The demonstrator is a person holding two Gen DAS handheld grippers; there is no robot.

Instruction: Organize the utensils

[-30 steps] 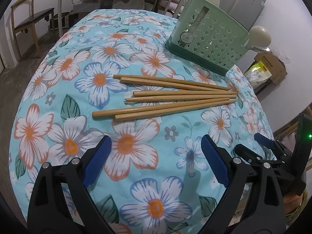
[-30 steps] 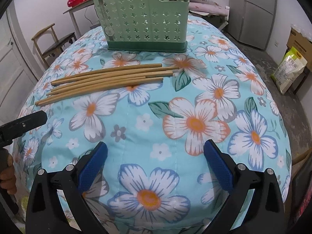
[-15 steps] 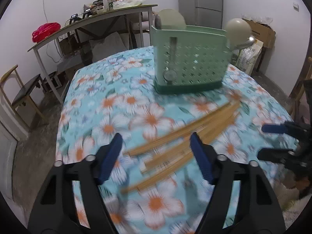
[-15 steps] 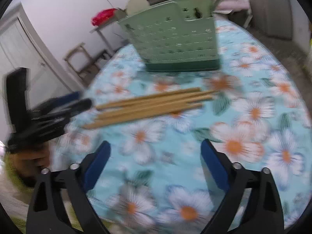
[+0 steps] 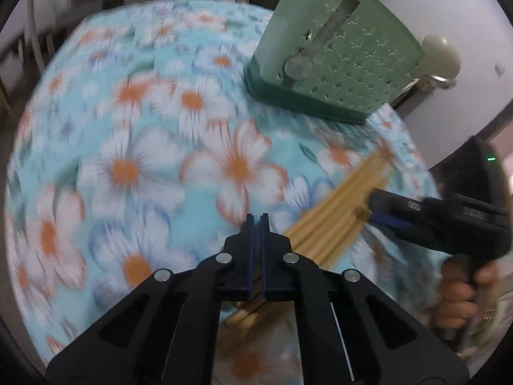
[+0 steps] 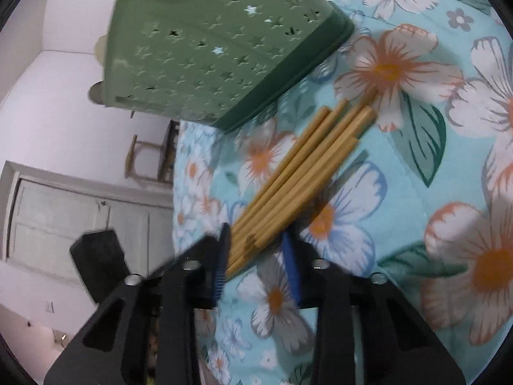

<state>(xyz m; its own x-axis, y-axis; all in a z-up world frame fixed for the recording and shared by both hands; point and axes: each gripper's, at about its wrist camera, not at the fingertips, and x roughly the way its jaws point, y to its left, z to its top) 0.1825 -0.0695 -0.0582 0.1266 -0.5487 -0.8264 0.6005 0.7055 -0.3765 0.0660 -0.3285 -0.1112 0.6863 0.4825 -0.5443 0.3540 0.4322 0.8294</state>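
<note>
**Both claws close in on the chopsticks**

Right claw (image 6: 256,250) has just been closing round the chopsticks' (image 6: 304,166) end on the bench (image 6: 416,166); left claw (image 5: 255,224) has snapped shut beside them, gripping nothing. Uneven squeeze could scatter sticks short of the green holder (image 6: 208,48)

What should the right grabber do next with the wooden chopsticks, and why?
Probably finish squeezing before lifting. The right gripper has its jaws around the near ends of the chopsticks and has just been closing, but a firm pinch isn't clear yet. The sticks lie flat on the flowered cloth beside the green holder, so a loose grab might drop some.
</note>
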